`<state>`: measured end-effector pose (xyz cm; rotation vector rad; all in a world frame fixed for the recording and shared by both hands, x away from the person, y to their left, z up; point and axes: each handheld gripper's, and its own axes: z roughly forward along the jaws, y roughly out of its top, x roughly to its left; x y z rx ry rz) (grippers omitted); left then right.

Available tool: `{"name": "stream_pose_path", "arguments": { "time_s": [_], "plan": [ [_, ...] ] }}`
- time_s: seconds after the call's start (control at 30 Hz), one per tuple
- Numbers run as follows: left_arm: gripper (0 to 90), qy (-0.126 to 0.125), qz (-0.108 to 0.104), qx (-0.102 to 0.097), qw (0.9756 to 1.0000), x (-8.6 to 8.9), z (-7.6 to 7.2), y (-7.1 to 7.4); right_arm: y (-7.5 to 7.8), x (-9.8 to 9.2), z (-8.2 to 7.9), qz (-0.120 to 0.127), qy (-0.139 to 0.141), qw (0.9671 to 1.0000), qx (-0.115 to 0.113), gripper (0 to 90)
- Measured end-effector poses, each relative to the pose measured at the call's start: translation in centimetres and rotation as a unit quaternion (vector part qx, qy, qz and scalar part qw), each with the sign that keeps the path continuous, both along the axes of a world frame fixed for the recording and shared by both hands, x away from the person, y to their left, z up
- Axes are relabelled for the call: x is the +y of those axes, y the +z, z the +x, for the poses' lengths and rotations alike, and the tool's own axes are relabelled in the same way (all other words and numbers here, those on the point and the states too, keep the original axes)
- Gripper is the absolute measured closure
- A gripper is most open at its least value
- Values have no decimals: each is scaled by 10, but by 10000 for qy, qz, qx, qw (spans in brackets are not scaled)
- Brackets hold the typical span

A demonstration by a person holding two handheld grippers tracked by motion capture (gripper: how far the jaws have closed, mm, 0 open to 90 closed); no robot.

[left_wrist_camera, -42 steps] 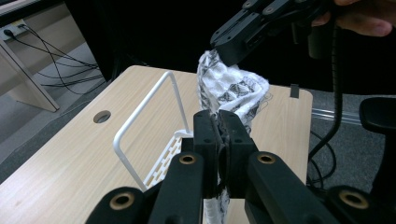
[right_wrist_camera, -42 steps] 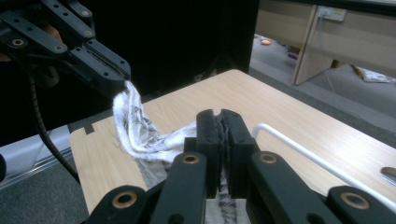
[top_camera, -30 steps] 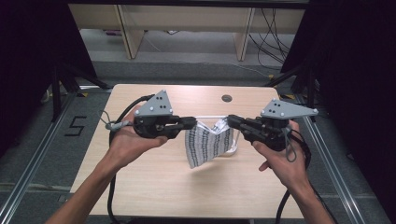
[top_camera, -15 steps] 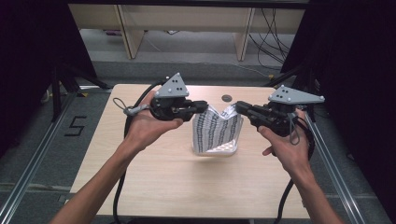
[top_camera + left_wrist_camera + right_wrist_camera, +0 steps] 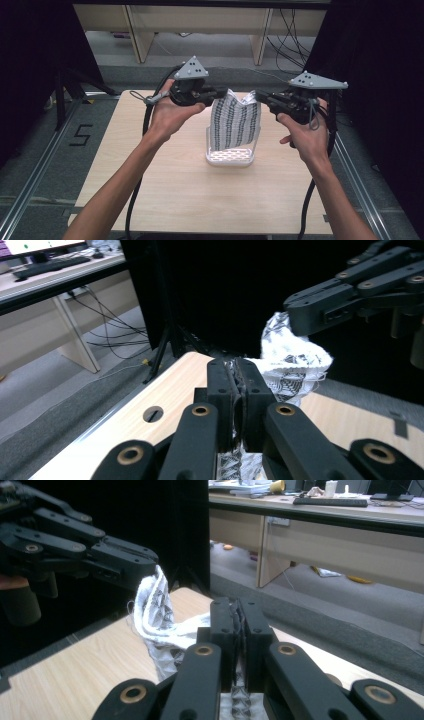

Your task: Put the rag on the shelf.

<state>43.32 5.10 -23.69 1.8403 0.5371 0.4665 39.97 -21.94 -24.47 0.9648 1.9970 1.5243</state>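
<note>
I held the white black-patterned cloth [image 5: 235,120] taut (both tools clamped on its corners) above the white perforated basket [image 5: 230,157]; lowering probably came next.

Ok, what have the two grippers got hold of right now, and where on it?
Both hold the patterned cloth: the left gripper is shut on its upper left corner, the right gripper on its upper right corner, so it hangs above the white basket.
</note>
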Motion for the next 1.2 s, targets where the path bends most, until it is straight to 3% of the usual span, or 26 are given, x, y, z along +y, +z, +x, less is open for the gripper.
{"name": "stream_pose_path", "arguments": {
  "time_s": [0.33, 0.63, 0.77, 1.0, 1.2],
  "plan": [
    [860, 390, -286, 237, 9985, 4, 34, -8, -2, -2, 37, 116, -168, 9997, 96, 874],
    [859, 693, -370, 565, 9953, -3, 66, -27, -22, 2, 70, 159, -400, 9980, 469, 874],
    [858, 819, -396, 715, 9933, -7, 78, -35, -30, 1, 83, 177, -566, 9965, 589, 873],
    [855, 964, -594, 1024, 9883, -9, 95, -53, -45, 1, 102, 271, -614, 9943, 832, 869],
    [843, 966, -477, 1281, 9859, -12, 101, -70, -58, 8, 107, 122, -596, 9931, 1005, 861]
  ]
}}
